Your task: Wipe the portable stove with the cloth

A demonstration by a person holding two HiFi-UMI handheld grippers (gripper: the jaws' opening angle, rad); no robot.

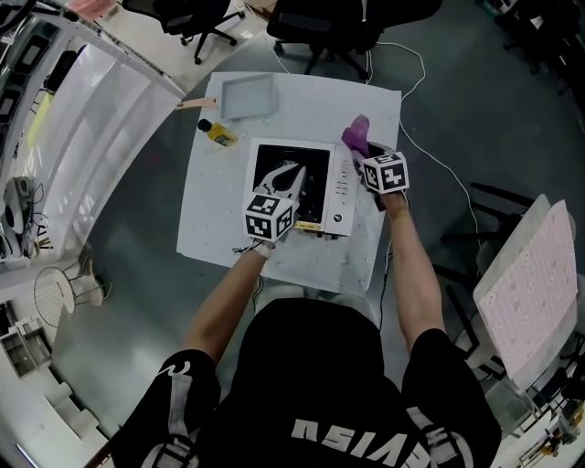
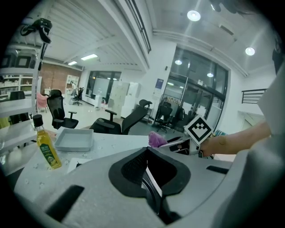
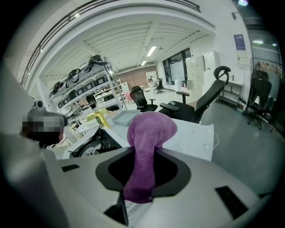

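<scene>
The white portable stove (image 1: 336,196) sits in the middle of the white-covered table (image 1: 206,215). My left gripper (image 1: 289,179) hovers over its dark burner area. In the left gripper view that gripper (image 2: 148,153) has its jaws together along a thin seam, and I see nothing held. My right gripper (image 1: 367,152) is at the stove's far right corner, shut on the purple cloth (image 1: 356,135). In the right gripper view the cloth (image 3: 149,133) bulges up out of the right gripper (image 3: 143,162), with the stove (image 3: 91,144) low at the left. The left gripper view shows the cloth (image 2: 156,139) too.
A grey tray (image 1: 247,96) and a yellow oil bottle (image 1: 218,133) stand at the table's far left; the left gripper view shows the bottle (image 2: 46,149) and tray (image 2: 75,139) as well. Office chairs (image 1: 324,27) stand beyond the table. A white cable (image 1: 439,155) trails off to the right.
</scene>
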